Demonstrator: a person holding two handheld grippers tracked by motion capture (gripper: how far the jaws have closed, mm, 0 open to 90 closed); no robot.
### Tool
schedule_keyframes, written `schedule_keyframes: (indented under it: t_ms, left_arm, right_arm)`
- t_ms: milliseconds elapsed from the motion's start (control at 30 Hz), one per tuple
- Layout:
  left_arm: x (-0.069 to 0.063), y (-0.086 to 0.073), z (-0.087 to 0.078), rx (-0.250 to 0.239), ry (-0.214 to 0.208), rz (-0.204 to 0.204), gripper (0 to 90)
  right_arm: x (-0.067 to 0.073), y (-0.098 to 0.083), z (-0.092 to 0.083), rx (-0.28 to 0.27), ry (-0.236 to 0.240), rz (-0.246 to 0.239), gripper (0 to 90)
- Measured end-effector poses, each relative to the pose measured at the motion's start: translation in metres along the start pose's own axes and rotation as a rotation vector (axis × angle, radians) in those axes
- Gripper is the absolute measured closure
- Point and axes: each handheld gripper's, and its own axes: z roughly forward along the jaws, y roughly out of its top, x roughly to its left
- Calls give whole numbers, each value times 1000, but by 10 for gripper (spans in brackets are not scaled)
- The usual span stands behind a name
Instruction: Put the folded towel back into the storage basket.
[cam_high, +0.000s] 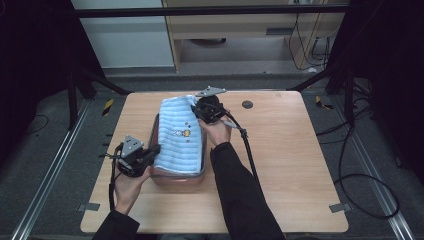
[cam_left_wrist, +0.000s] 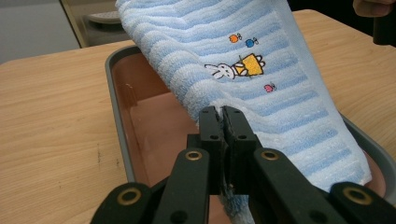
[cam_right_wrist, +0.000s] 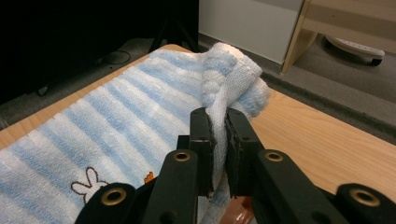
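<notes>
A blue-and-white striped towel (cam_high: 180, 135) with an embroidered rabbit (cam_left_wrist: 236, 69) hangs stretched over a brown tray (cam_high: 175, 177) with a grey rim, on the wooden table. My left gripper (cam_high: 152, 152) is shut on the towel's near corner (cam_left_wrist: 223, 114), at the tray's near left. At the tray's far end my right gripper (cam_high: 200, 111) is shut on the bunched far corner of the towel (cam_right_wrist: 229, 79). The towel (cam_right_wrist: 93, 135) slopes from the far grip down toward the near one and hides most of the tray's inside (cam_left_wrist: 154, 126).
A small dark round disc (cam_high: 247, 104) lies on the table (cam_high: 280, 150) to the right of the far gripper. Black frame legs and cables stand around the table. A wooden cabinet (cam_high: 240, 30) is behind it.
</notes>
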Motion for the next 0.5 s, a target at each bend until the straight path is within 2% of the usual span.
schedule_keyframes:
  t_ms: [500]
  left_arm:
    - [0,-14,7,65,8,5,869]
  right_arm:
    - [3,-18,11,43,0,-6,827]
